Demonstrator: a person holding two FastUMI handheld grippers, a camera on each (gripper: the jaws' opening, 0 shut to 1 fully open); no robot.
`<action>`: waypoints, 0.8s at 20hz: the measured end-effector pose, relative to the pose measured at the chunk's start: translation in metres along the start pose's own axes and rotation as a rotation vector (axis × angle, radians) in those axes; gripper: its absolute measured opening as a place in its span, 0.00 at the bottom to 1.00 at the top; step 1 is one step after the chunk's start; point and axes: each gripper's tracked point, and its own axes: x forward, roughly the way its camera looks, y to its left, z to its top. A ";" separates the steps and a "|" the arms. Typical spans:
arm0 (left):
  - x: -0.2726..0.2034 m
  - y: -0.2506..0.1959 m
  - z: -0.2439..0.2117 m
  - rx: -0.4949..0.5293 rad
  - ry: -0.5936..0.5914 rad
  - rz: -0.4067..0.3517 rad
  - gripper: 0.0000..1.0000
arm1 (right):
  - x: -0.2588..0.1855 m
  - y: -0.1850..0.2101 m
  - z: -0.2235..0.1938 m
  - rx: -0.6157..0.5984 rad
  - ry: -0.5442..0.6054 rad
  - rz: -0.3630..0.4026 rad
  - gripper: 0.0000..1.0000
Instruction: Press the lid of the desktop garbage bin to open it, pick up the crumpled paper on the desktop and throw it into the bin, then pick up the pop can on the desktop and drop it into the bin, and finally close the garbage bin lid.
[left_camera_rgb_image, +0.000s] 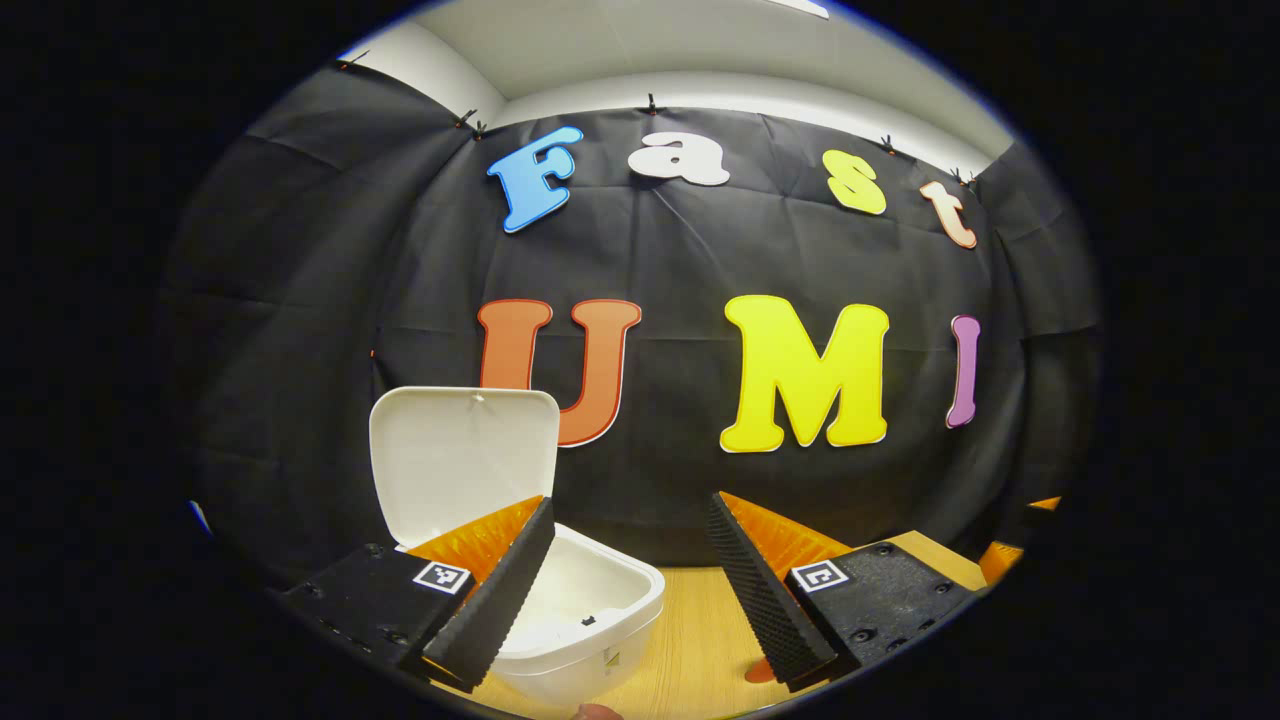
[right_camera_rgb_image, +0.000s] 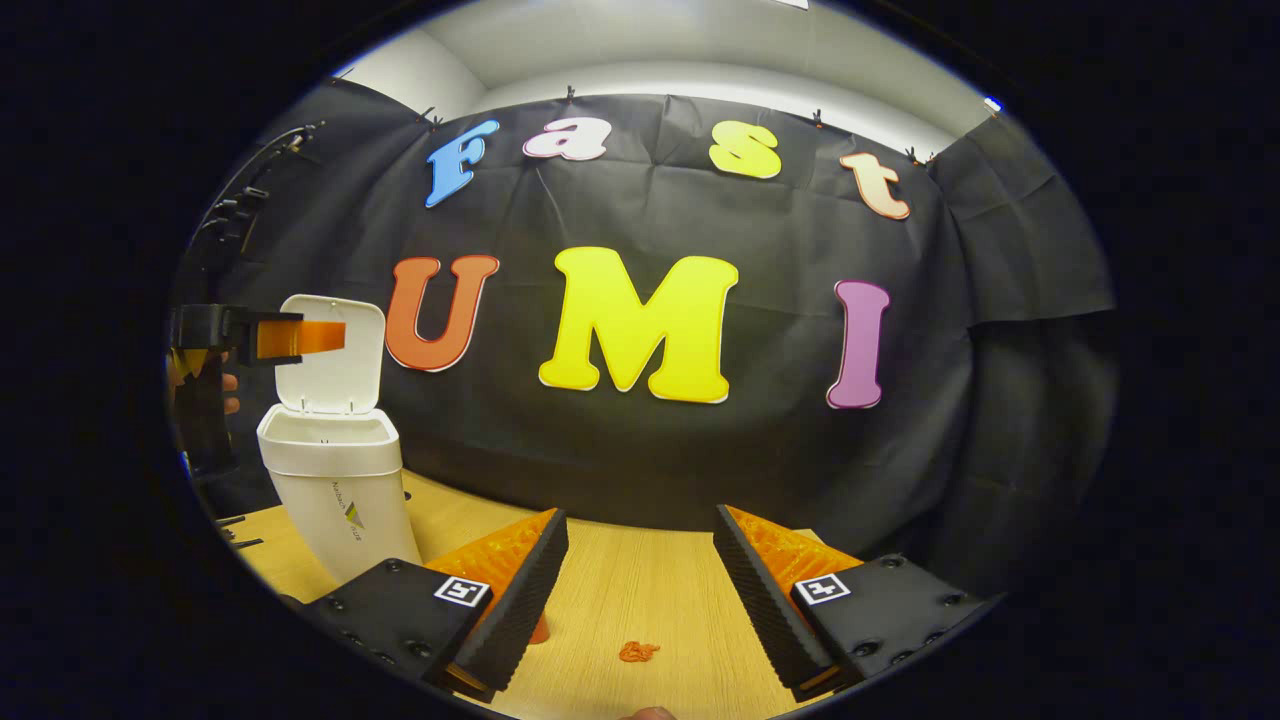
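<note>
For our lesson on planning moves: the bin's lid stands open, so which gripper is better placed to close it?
Probably the left. The left gripper hangs open right above the bin, beside its raised lid. The right gripper sits farther off over the table.

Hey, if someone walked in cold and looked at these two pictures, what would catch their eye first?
Most likely the white garbage bin at the left of the wooden table, its lid flipped up and standing open. In the right gripper view, the left gripper hovers level with that lid. In the left gripper view the bin's open mouth sits just beyond the spread fingers, and the right gripper is also open over the bare tabletop.
</note>
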 end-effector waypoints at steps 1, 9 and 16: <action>-0.004 -0.002 0.002 0.003 -0.007 -0.006 1.00 | 0.006 -0.001 -0.008 0.006 0.030 -0.003 0.94; -0.027 -0.014 0.012 0.056 -0.010 -0.032 1.00 | 0.055 -0.011 -0.106 0.032 0.384 -0.035 0.95; -0.025 -0.021 0.014 0.050 0.001 -0.006 1.00 | 0.087 -0.014 -0.171 -0.027 0.577 -0.024 0.95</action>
